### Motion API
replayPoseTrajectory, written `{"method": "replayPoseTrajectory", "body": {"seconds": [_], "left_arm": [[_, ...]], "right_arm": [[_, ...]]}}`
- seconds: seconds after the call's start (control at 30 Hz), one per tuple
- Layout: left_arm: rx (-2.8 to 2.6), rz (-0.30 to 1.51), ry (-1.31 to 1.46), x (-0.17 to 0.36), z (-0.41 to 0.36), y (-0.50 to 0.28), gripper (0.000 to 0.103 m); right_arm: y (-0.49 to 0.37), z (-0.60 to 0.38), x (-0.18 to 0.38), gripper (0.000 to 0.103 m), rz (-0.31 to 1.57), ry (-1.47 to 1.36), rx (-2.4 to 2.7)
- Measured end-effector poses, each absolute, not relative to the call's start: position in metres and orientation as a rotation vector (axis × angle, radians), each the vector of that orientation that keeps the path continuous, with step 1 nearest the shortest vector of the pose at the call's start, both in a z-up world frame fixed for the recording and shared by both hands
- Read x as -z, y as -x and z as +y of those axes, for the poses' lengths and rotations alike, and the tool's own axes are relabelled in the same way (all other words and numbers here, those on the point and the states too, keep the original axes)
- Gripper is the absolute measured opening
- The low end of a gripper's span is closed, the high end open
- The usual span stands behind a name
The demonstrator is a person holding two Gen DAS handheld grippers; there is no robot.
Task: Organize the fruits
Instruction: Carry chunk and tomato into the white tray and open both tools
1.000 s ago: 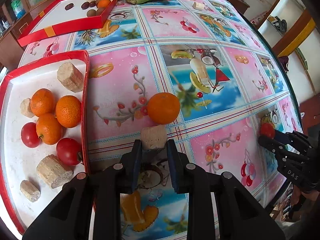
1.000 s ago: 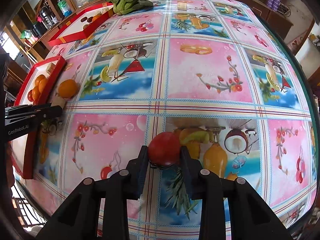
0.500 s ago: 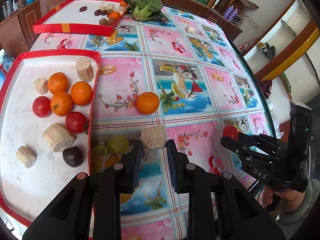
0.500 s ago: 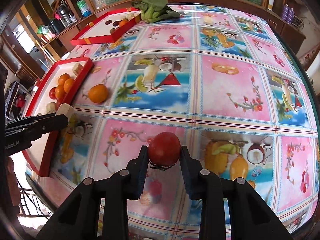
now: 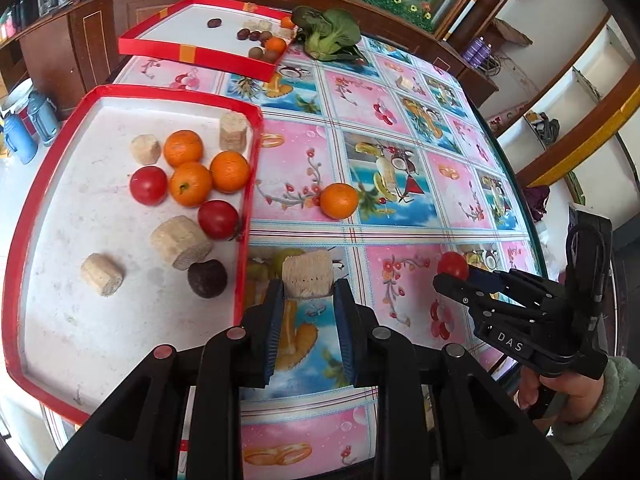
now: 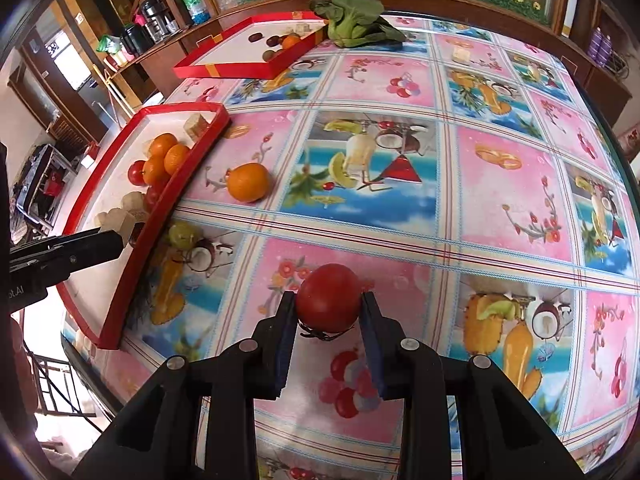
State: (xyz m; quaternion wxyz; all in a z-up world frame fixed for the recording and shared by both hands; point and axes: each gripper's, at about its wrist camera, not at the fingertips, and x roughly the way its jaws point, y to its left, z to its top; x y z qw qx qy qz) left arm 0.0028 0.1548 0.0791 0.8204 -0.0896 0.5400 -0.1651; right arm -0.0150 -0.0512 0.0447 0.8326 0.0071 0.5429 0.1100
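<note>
Pale cut cylinder [image 5: 307, 274], clamped between the jaws of the left gripper [image 5: 308, 300] with its long axis pointing away from the jaws, hangs over the tablecloth [image 5: 360, 112] just right of the near red tray [image 5: 248, 184]; the tray lies to its left, so this hand is the nearer. Tomato [image 6: 328, 298], pinched in the right gripper [image 6: 329, 316], sits well right of that tray. One orange [image 5: 339, 200] lies loose on the cloth, farther off.
</note>
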Motion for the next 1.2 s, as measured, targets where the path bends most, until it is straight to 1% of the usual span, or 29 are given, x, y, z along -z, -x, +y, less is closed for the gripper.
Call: {"method": "replayPoseTrajectory", "body": {"seconds": [0.33,0.67,0.93,1.2], "left_arm": [[0.3,1.132,0.252,-0.082,0.194,0.009,0.023],[0.228,1.136,0.295,-0.075,0.241,0.01,0.023],[0.202,1.145,0.248,-0.076,0.269,-0.02,0.023],[0.192,1.203,0.188,-0.048,0.267,-0.06,0.023]], "right_arm": [[0.019,-0.008,-0.067,0.032,1.1,-0.007,-0.415],[0.018,0.04,-0.072,0.032,1.117,0.017,-0.537],[0.015,0.097,-0.069,0.031,1.149,0.04,-0.665],[0.01,0.153,-0.05,0.031,1.195,0.091,-0.72]]}}
